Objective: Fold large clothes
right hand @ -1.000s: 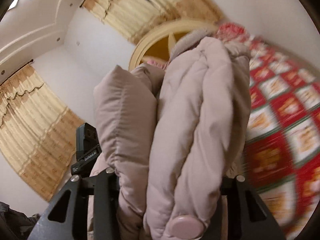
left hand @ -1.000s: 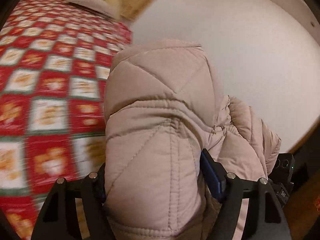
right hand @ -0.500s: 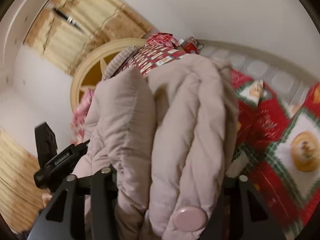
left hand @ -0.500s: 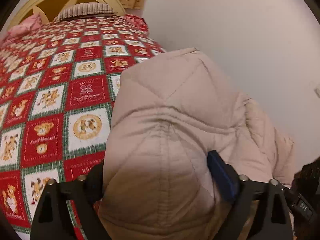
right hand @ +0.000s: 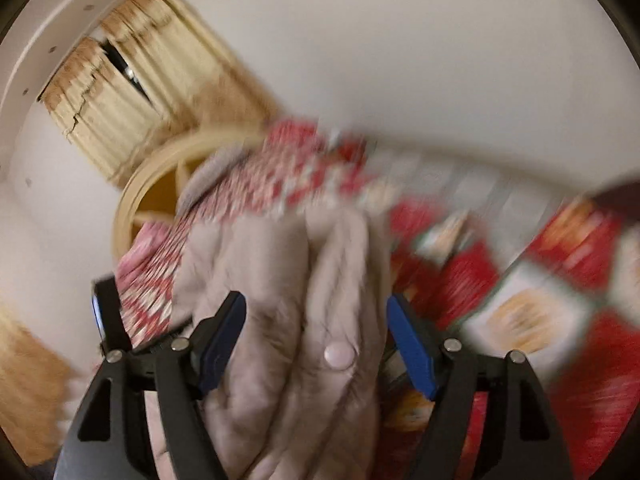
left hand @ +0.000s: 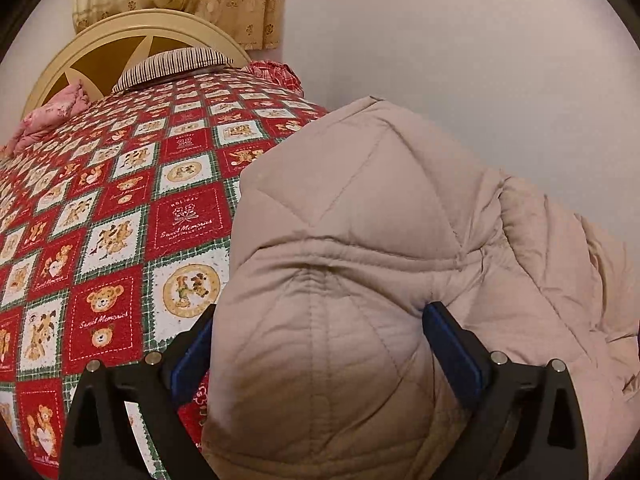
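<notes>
A beige quilted puffer jacket (left hand: 360, 248) lies bunched on the red teddy-bear quilt (left hand: 120, 208) of the bed, against the wall side. My left gripper (left hand: 316, 344) is shut on a thick fold of the jacket, its blue pads pressed into the padding. In the right wrist view the jacket (right hand: 288, 280) with a pink snap button (right hand: 339, 355) sits between the fingers of my right gripper (right hand: 316, 316). The right jaws stand wide, with a gap showing beside the right pad. That view is blurred by motion.
A cream round headboard (left hand: 132, 36) and a striped pillow (left hand: 172, 66) stand at the far end of the bed. Pink cloth (left hand: 52, 114) lies at the far left. A white wall (left hand: 460, 60) runs along the bed's right side. Yellow curtains (right hand: 132, 92) hang behind.
Both grippers have come down with the jacket toward the quilt. The right gripper's jaws have spread apart from the jacket, and its view has swung and blurred.
</notes>
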A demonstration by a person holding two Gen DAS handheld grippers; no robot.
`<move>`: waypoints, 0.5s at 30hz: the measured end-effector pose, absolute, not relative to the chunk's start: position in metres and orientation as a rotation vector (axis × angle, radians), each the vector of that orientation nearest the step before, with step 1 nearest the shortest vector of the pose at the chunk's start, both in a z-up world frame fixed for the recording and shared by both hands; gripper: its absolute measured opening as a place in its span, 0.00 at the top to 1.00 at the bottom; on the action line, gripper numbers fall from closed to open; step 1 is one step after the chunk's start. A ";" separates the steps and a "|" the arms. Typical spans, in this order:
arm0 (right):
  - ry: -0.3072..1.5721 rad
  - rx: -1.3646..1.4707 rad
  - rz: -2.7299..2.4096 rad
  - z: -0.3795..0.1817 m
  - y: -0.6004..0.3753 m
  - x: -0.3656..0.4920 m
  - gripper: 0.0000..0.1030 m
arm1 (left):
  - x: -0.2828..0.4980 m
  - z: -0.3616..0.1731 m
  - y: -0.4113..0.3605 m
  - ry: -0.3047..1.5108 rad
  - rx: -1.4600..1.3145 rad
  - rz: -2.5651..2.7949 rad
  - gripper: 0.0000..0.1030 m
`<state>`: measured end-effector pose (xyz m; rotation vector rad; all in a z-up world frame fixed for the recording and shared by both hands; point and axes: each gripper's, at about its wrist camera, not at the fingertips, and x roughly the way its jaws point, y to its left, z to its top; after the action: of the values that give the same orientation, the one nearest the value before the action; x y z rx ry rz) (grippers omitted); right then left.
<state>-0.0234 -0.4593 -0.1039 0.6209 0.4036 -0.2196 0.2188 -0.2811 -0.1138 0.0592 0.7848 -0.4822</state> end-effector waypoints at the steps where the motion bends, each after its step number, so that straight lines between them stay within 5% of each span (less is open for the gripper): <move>1: 0.377 0.552 -0.236 -0.084 -0.450 -0.031 0.29 | 0.217 -0.113 -0.282 0.781 0.064 -0.479 0.04; 7: 0.449 0.331 -0.186 -0.045 -0.399 0.022 0.39 | 0.210 -0.111 -0.283 0.752 0.100 -0.464 0.04; 15: 0.647 0.403 -0.298 -0.126 -0.420 0.078 0.49 | 0.211 -0.112 -0.284 0.752 0.105 -0.467 0.04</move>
<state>0.0782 -0.4205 -0.1261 0.4028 0.6466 -0.2980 0.2114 -0.2838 -0.1117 0.1051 0.7518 -0.4672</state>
